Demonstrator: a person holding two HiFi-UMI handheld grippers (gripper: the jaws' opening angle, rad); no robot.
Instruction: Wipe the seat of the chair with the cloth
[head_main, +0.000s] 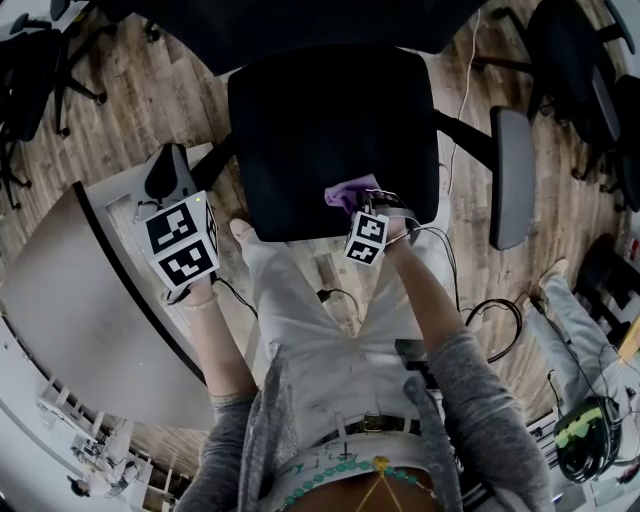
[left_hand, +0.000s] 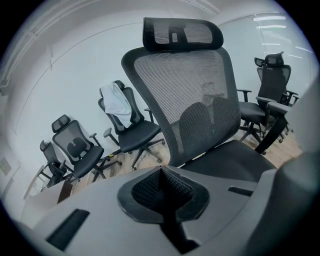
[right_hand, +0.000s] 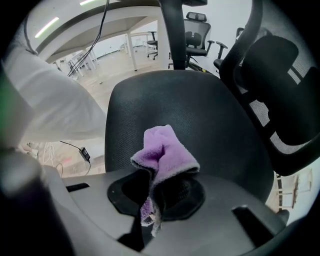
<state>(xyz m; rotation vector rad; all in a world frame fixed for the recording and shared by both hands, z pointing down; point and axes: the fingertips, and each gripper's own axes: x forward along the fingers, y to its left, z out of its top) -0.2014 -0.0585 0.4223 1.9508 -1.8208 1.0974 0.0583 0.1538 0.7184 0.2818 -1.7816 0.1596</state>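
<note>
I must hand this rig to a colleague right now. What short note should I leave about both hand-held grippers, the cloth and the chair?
Left hand-held gripper: jaws together, empty, held to the left of the chair.
Right hand-held gripper: shut on the purple cloth, over the front part of the seat; whether it touches cannot be told.
Done: cloth is in grasp at the seat.
Left: wipe the whole seat; no wiped area shows.

Seat open, bounded by backrest and armrest.
</note>
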